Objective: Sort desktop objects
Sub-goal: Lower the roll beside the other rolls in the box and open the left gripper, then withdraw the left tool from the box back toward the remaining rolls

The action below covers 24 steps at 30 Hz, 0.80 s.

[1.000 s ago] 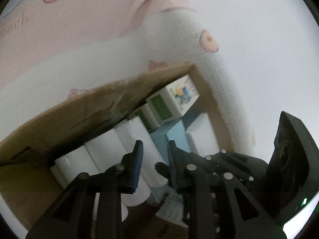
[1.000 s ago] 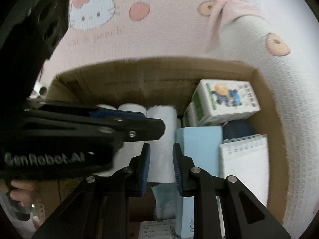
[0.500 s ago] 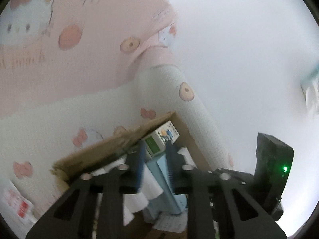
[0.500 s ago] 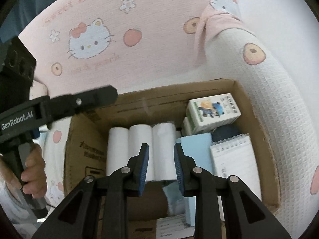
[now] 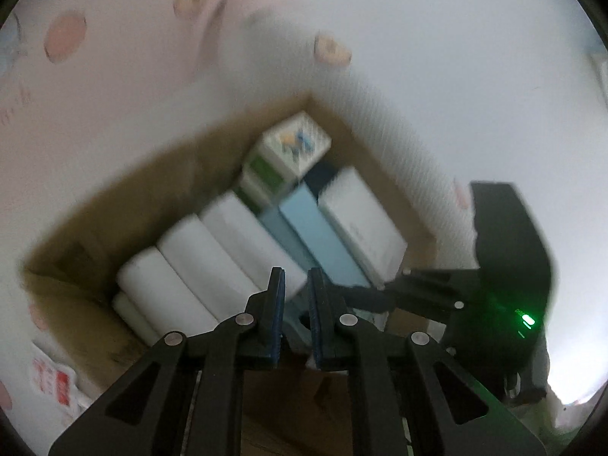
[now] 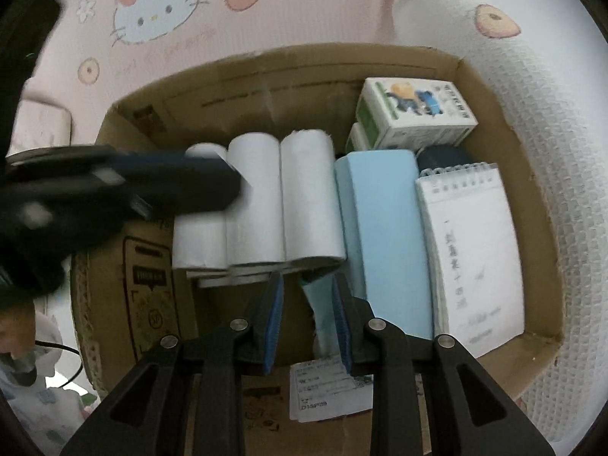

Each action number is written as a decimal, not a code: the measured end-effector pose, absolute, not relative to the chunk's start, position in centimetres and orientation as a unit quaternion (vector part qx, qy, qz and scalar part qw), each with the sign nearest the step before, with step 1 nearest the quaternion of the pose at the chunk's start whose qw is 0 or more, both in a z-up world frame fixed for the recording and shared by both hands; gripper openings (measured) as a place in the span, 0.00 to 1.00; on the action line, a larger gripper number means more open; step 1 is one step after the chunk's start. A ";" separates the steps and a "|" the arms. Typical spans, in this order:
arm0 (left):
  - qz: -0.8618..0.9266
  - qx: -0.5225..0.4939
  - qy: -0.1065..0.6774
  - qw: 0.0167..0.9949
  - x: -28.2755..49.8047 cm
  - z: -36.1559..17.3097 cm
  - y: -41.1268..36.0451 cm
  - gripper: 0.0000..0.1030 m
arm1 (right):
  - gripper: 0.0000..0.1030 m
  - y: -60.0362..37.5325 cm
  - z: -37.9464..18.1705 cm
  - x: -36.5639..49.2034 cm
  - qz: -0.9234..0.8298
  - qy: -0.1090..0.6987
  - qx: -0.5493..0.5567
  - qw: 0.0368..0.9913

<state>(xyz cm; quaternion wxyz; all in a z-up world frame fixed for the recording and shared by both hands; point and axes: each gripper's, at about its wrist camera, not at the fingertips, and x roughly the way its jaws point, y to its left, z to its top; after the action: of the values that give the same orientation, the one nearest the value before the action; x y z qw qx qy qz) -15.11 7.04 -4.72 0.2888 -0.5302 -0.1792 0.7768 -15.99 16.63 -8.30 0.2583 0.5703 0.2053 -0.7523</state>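
Note:
An open cardboard box (image 6: pixel 494 87) holds three white rolls (image 6: pixel 311 197) side by side, a light blue box (image 6: pixel 383 228), a spiral notepad (image 6: pixel 475 250) and a green-and-white cartoon carton (image 6: pixel 414 114). My right gripper (image 6: pixel 307 277) hangs over the box's near end with its jaws narrowly apart and nothing in them. A teal packet (image 6: pixel 319 304) lies beneath it. My left gripper (image 5: pixel 296 271) hovers above the rolls (image 5: pixel 212 258); its jaws are closing on nothing. From the right wrist view it reaches in over the leftmost roll. That left wrist view is blurred.
The box rests on pink cartoon-cat bedding (image 6: pixel 152 11), with a white waffle blanket (image 6: pixel 551 152) along its right side. A printed label (image 6: pixel 326 387) lies on the near flap. A hand (image 6: pixel 15 326) and a cable show at the lower left.
The left jaws have narrowed. The left gripper pulled away from the box, then came back over the rolls. The right gripper rose and sank again above the box.

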 end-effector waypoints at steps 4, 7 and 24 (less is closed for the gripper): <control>0.729 -0.581 -0.200 0.303 -15.1 -6.7 8.2 0.13 | 0.21 16.9 -8.8 -16.3 -0.750 0.200 0.575 0.256; 0.721 -0.597 -0.188 0.297 -15.3 -7.5 8.9 0.15 | 0.21 17.1 -9.2 -16.6 -0.748 0.201 0.579 0.253; 0.721 -0.620 -0.163 0.262 -16.6 -8.4 8.2 0.18 | 0.21 17.2 -9.6 -16.9 -0.756 0.212 0.553 0.279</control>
<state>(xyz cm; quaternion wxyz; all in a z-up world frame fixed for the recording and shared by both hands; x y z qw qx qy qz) -16.65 8.18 -8.37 0.2624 -0.6204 -0.1627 0.7210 -16.93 17.23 -9.64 0.2792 0.5530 0.2124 -0.7557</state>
